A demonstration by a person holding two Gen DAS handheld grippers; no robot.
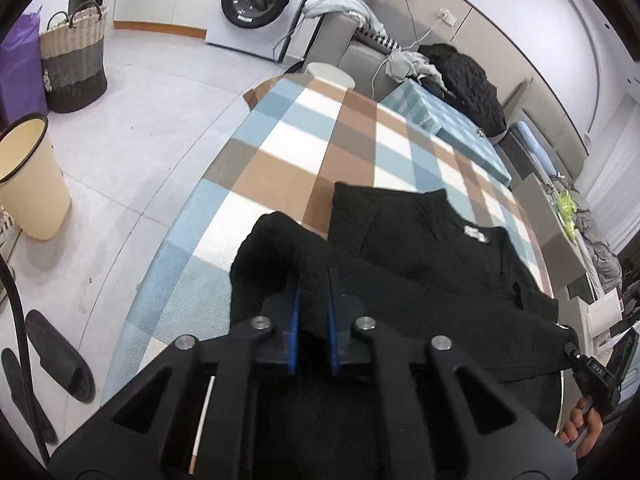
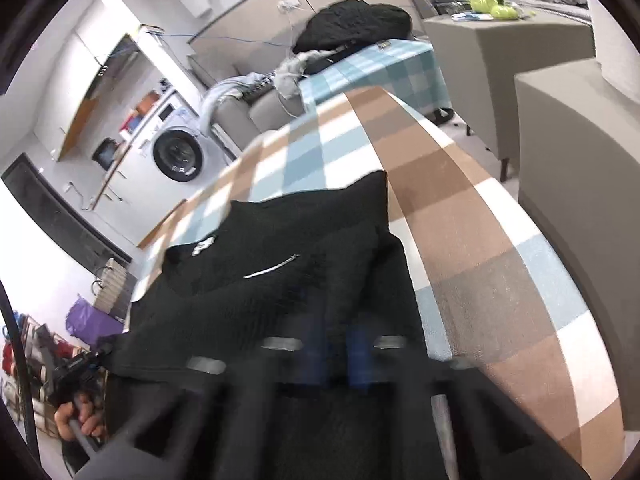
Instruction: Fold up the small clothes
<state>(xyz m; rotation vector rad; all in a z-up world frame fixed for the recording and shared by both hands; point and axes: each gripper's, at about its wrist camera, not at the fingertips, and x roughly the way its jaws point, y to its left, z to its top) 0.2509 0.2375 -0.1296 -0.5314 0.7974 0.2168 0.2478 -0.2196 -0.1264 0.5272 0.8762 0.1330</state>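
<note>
Left wrist view shows the left tool clamped on the near edge of a black top on the checked table, the right tool gripping its edge at four o'clock, so folding looks barely begun.

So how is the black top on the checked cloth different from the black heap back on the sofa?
The black top is spread mostly flat on the checked cloth; the black heap is bunched up on the sofa. The top is pinched at its near edge by the left gripper and the right gripper; nothing holds the heap. The top shows a small white mark; the heap shows none. Both are black fabric.
</note>
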